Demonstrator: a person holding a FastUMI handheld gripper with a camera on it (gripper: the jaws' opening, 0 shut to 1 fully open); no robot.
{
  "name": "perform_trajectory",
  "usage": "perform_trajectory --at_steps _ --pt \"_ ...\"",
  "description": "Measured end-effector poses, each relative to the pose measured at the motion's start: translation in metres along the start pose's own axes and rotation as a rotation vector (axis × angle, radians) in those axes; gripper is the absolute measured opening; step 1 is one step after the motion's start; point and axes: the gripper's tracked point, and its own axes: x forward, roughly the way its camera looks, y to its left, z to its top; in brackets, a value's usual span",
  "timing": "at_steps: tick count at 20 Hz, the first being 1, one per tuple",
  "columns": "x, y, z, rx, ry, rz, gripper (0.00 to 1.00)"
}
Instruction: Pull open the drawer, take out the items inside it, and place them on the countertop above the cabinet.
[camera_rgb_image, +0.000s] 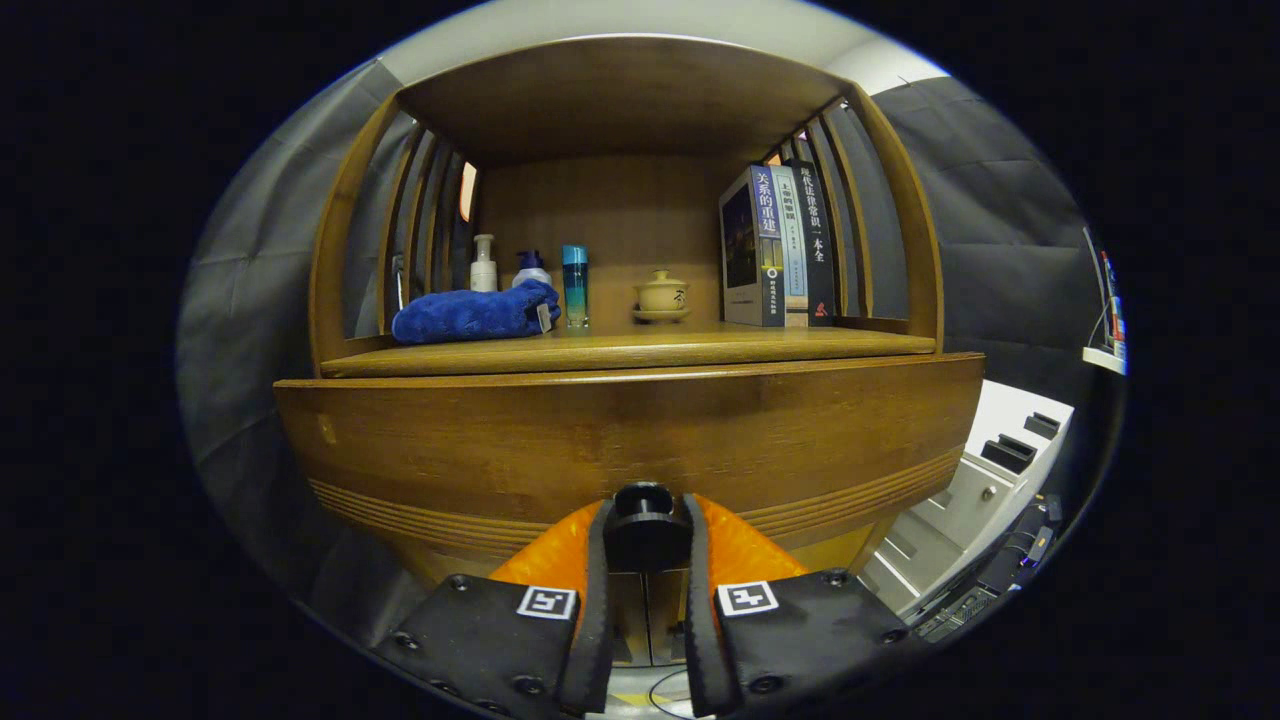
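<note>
Pinching the drawer's black knob (644, 503) between both fingers, my gripper (645, 560) met the wooden drawer front (500, 445). On the counter (640, 350) I counted one blue towel (472, 312) at the left edge, three bottles (574, 285), one lidded cup (661, 296) and three books (780, 250) at the right edge.

A staged home corner inside a cloth-walled booth: a wooden cabinet (620, 440) is carrying books (780, 250) at its surface's right edge, toiletry bottles (575, 285), a folded blue towel (470, 312) and a lidded teacup (661, 295).

Dark grey cloth walls (1010, 250) enclose the booth under a pale ceiling (620, 20). A white plastic drawer unit (985, 480) stands low beside the right wall.
</note>
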Motion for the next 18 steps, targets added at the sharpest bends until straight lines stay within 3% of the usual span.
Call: perform_trajectory --at_steps 10,18 --pt "-0.091 -0.005 -0.016 -0.005 0.030 0.026 0.38" --pt "-0.119 -0.005 -0.027 -0.007 0.058 0.034 0.38"
